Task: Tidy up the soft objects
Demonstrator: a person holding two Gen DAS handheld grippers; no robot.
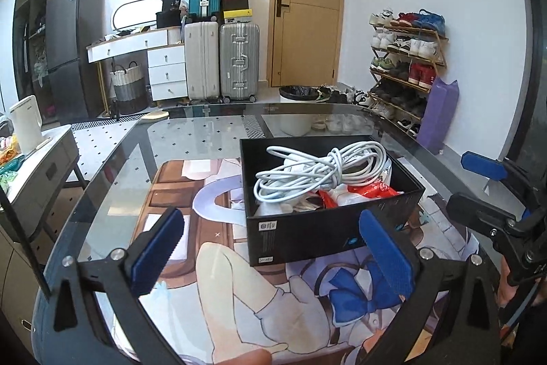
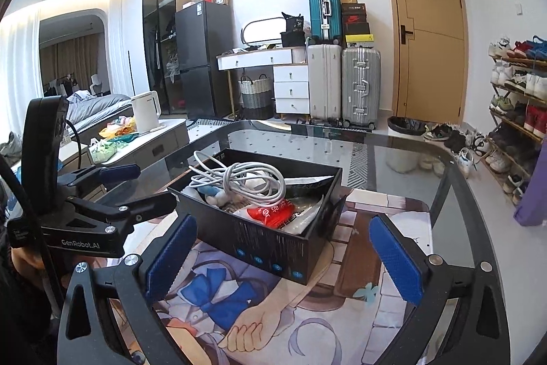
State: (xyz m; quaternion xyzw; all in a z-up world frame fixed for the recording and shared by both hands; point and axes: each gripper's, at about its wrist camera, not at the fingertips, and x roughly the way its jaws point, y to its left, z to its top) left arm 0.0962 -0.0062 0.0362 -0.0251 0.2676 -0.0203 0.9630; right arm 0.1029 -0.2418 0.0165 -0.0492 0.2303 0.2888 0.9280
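A black box (image 1: 328, 221) stands on the glass table (image 1: 205, 139), partly on a printed mat (image 1: 239, 296) with an anime drawing. The box has no lid and it is full. On top lies a white cable (image 1: 304, 173), coiled and tied around its middle. Under the cable there is a red and white packet (image 1: 372, 188) at the near right part of the box, and more white soft packets below it. In the right wrist view a small plush thing in white and light blue (image 2: 213, 194) shows at the left side of the box, under the cable; what it is exactly I cannot tell.

The left gripper (image 1: 277, 248) is low over the mat, just in front of the box. Its jaws are spread wide and nothing is between the blue pads; the right pad stands in front of the near right corner of the box, but whether it touches the wall I cannot tell.

The right gripper (image 2: 283, 259) is also over the mat, on the other side of the box, with its jaws spread wide and nothing gripped. The near wall of the box shows between its pads. Each gripper shows at the edge of the other's view, and both are apart from the cable.

Behind the table are three suitcases (image 1: 222, 60), a wooden door (image 1: 307, 5), a shoe rack (image 1: 407, 57) and a dark fridge (image 1: 71, 50). A white kettle (image 2: 147, 110) stands on a side table at the left.
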